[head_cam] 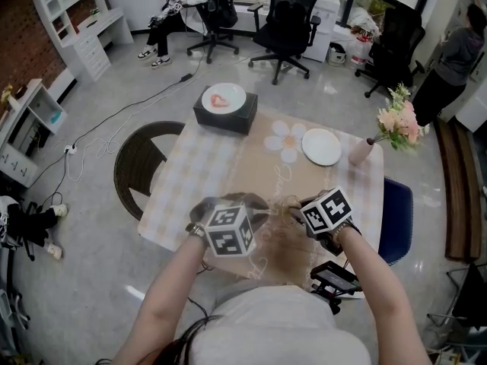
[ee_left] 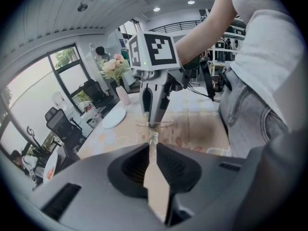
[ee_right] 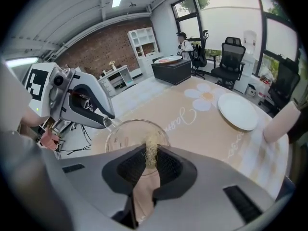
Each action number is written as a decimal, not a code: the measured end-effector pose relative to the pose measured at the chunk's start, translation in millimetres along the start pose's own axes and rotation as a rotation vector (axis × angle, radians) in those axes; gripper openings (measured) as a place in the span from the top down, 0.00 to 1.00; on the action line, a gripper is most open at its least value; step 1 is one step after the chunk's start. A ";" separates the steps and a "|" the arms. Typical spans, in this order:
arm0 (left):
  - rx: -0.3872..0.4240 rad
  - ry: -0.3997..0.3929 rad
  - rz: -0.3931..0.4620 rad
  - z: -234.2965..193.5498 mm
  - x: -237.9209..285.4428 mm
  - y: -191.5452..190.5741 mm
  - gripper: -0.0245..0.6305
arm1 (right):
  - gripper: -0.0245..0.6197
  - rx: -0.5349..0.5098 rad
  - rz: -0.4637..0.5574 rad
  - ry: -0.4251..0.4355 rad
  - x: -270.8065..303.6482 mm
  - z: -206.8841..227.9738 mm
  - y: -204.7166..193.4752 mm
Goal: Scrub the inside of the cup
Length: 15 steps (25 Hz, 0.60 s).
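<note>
Claw on the left [ee_left: 153, 141] is clenched thin on the near rim of the clear cup [ee_left: 154, 125], I'd say to pin it upright on the desk [ee_left: 202, 129] so it cannot skid or tip under rubbing. The right claw [ee_right: 151, 150] is pinched on a tuft of pale scrubbing fibre [ee_right: 152, 142] and tilts down at the cup's mouth, away from the other grip so the inside stays open to it, though whether the tuft touches glass I cannot tell. Farther off on the desk, a white plate [ee_right: 238, 110] and a pink vase [ee_right: 281, 121] stand well apart from the work.
</note>
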<state>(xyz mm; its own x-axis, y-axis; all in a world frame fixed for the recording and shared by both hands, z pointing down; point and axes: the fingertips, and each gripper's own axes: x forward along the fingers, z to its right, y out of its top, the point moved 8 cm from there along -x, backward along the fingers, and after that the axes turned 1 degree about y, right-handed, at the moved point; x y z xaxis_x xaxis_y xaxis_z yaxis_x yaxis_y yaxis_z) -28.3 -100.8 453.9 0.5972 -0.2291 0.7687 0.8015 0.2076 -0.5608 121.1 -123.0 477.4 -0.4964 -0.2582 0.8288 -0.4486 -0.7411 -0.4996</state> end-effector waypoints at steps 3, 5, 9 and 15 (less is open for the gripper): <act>0.002 0.001 -0.001 0.5 -0.1 -0.7 0.89 | 0.88 0.039 -0.030 0.071 0.8 -1.6 -1.9; 0.000 0.003 -0.001 0.8 -0.5 -1.4 0.89 | 0.88 0.070 -0.050 0.135 1.5 -3.9 -4.3; 0.002 0.002 -0.004 2.4 -1.8 -3.0 0.89 | 0.88 0.125 -0.058 0.229 2.1 -6.5 -8.9; 0.026 -0.001 -0.021 4.7 -1.6 -8.6 0.89 | 0.88 0.220 -0.023 0.371 5.2 -6.9 -12.9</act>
<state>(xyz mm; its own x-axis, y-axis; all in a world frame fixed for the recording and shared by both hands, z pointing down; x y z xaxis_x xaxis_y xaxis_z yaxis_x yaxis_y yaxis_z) -36.3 -97.8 458.9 0.5803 -0.2325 0.7805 0.8127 0.2277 -0.5364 119.2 -110.5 486.5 -0.7396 -0.0300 0.6724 -0.3132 -0.8689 -0.3832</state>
